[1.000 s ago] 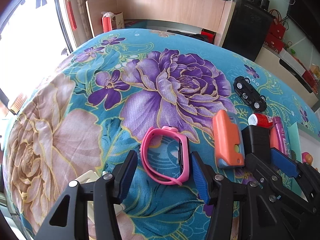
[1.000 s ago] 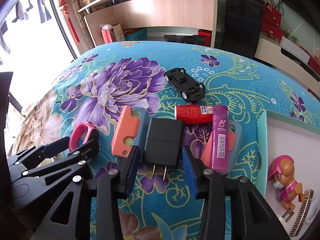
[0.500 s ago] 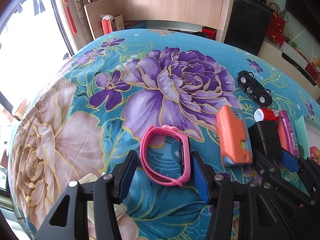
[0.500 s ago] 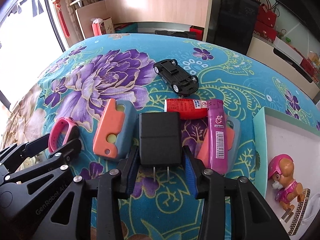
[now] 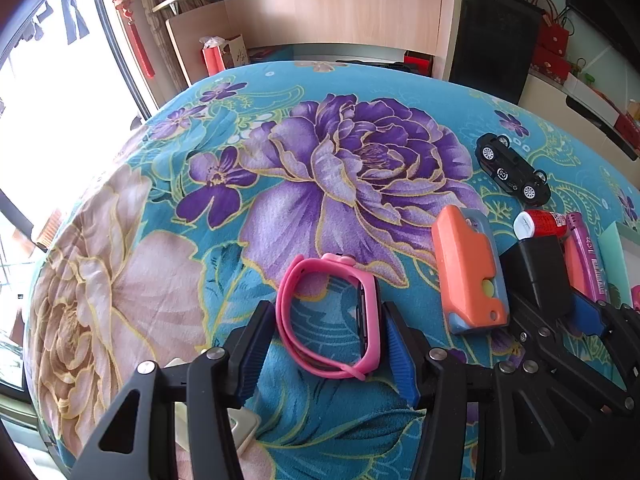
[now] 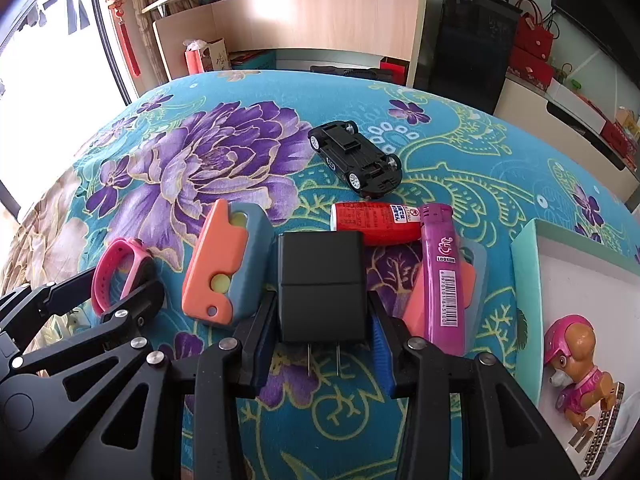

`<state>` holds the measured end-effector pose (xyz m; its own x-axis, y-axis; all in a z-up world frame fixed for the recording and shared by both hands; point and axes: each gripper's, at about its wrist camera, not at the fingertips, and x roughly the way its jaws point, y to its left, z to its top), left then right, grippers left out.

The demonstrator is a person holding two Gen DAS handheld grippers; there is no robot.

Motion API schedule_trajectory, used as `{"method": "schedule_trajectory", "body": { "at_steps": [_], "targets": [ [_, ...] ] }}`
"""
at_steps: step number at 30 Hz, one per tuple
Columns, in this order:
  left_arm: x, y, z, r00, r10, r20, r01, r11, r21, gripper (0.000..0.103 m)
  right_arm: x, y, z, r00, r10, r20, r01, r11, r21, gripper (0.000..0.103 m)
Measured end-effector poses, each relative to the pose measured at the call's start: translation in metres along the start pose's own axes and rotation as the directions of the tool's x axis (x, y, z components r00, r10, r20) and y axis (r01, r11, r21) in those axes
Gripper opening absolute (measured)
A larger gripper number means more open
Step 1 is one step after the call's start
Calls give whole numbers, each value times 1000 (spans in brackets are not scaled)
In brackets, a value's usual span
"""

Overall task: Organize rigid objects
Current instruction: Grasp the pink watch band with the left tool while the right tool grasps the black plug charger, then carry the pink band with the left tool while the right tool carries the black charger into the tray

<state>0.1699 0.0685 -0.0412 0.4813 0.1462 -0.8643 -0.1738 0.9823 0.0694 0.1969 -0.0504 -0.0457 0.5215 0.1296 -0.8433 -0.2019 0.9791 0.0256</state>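
Black, box-shaped plastic, the charger plug (image 6: 322, 284) lies flat on the bed (image 6: 460, 152), its long axis running away from the camera and its two metal prongs pointing back toward the right claw (image 6: 322, 344). That claw's blue ribbed pads sit against the plug's two sides, pinching its near end. An orange-and-blue folding case (image 6: 224, 268) lies just beside the plug on one side; a purple lighter (image 6: 442, 276), resting on a second orange-and-blue case (image 6: 470, 280), lies parallel on the other. A red tube (image 6: 372, 222) lies crosswise beyond the plug, and a black toy car (image 6: 354, 160) rests upside down farther toward the bed's far edge. A pale green box (image 6: 524, 276) at the bed's right edge holds a toy pup figure (image 6: 576, 364). The left claw (image 5: 324, 344) stands spread around a pink rubber watch (image 5: 332, 320), whose looped strap stands on edge between the pads; whether the pads touch it cannot be told. The bedspread is plush turquoise fabric printed with large purple and beige blossoms. Beyond the far edge stand a pale wooden shelf unit (image 6: 320, 20), a black cabinet (image 6: 472, 52) and a bright window (image 6: 40, 60).
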Motion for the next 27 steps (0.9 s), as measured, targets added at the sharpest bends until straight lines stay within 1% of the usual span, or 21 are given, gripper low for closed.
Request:
{"method": "schedule_trajectory", "body": {
  "at_steps": [4, 5, 6, 8, 10, 14, 16, 22, 27],
  "targets": [
    [0, -1, 0, 1000, 3, 1, -3, 1000, 0, 57, 1, 1, 0, 1000, -3, 13, 3, 1000, -5, 44],
    [0, -1, 0, 1000, 3, 1, -3, 1000, 0, 56, 1, 1, 0, 1000, -1, 15, 1, 1000, -4, 44],
    [0, -2, 0, 1000, 1, 2, -1, 1000, 2, 53, 1, 0, 0, 1000, 0, 15, 0, 1000, -3, 44],
    [0, -1, 0, 1000, -2, 2, 2, 1000, -2, 53, 0, 0, 0, 1000, 4, 14, -4, 1000, -1, 44],
    [-1, 1, 1, 1000, -13, 1, 13, 1000, -15, 53, -2, 0, 0, 1000, 10, 13, -10, 1000, 1, 41],
    [-4, 6, 0, 999, -32, 7, 32, 999, -34, 53, -7, -1, -1, 1000, 26, 12, -26, 1000, 9, 41],
    [-8, 9, 1, 998, -55, 16, 55, 997, -51, 53, -13, 0, -1, 999, 32, 24, -32, 999, 8, 41],
    [-31, 14, 3, 988, -127, 86, 133, 988, -72, 52, -40, -5, 2, 996, 20, 82, -21, 1000, 11, 41],
    [-54, 4, 7, 976, -155, 153, 163, 986, -38, 52, -64, -24, 5, 992, -10, 128, 4, 999, 48, 41]
  ]
}}
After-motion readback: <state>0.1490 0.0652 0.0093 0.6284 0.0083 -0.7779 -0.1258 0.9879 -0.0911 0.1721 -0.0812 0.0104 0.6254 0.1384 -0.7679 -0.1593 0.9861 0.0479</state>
